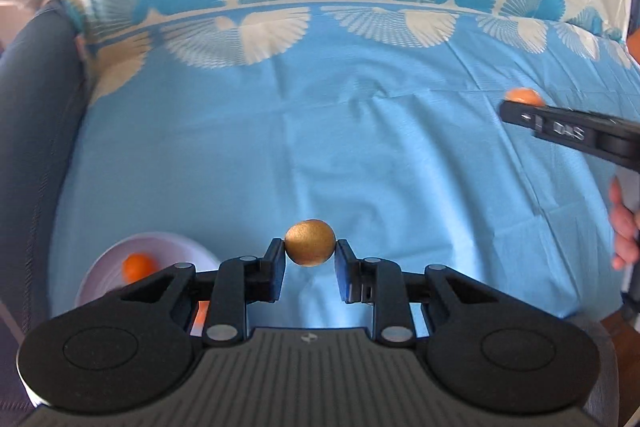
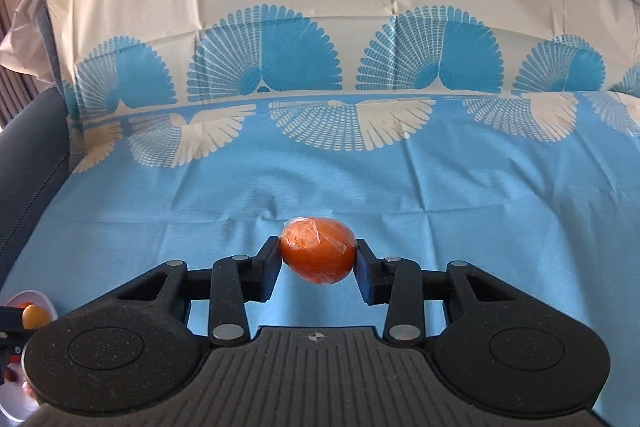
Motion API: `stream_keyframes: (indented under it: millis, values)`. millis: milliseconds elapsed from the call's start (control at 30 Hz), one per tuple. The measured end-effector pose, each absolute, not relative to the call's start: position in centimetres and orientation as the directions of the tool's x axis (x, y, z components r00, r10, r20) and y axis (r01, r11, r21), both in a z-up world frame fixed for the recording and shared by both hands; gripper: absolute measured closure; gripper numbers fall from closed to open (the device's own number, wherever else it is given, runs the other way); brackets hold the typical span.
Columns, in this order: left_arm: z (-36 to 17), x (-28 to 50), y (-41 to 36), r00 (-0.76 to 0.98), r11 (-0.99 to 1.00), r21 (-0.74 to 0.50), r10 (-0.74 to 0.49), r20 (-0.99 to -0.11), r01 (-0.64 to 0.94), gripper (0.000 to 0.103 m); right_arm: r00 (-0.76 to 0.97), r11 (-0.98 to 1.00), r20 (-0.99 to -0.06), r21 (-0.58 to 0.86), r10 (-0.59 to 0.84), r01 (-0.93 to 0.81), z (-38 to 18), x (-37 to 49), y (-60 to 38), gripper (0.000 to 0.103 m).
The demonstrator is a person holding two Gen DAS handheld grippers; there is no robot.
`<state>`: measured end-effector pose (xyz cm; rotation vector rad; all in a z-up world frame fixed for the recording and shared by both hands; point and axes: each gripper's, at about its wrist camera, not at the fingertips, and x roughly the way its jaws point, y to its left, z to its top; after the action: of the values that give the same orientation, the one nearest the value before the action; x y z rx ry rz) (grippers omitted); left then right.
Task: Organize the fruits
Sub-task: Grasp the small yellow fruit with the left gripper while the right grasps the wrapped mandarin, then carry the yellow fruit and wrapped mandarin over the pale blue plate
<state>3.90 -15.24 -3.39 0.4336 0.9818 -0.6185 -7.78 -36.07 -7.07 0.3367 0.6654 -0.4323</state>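
My left gripper [image 1: 310,250] is shut on a small golden-brown round fruit [image 1: 310,242] and holds it above the blue cloth. A white bowl [image 1: 168,247] lies to its lower left with an orange fruit [image 1: 138,266] inside. My right gripper [image 2: 317,254] is shut on an orange fruit wrapped in clear film [image 2: 317,250], held above the cloth. In the left wrist view the right gripper [image 1: 520,109] enters from the right edge with the orange fruit [image 1: 525,95] at its tip. The bowl [image 2: 38,297] and the golden fruit [image 2: 35,315] show at the right wrist view's lower left.
A blue cloth with white and blue fan patterns [image 1: 340,147] covers the work surface and rises up the back. A grey padded edge [image 1: 36,131] borders the left side. A hand [image 1: 624,227] shows at the right edge of the left wrist view.
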Motion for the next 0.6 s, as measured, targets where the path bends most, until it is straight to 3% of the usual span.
stream_keyframes:
  millis: [300,600]
  values:
    - [1.0,-1.6,-3.5,0.45,0.809,0.086,-0.232,-0.862,0.582,0.074,0.766,0.883,-0.621,0.254,-0.164,0.395,-0.5,-15.6,-23.8,0.062]
    - [2.2,-6.6,4.4,0.474,0.84,0.074,-0.228,-0.85,0.537,0.074,0.779,0.919,-0.626,0.282,-0.041,0.275,2.3,-19.1,-12.5,0.062]
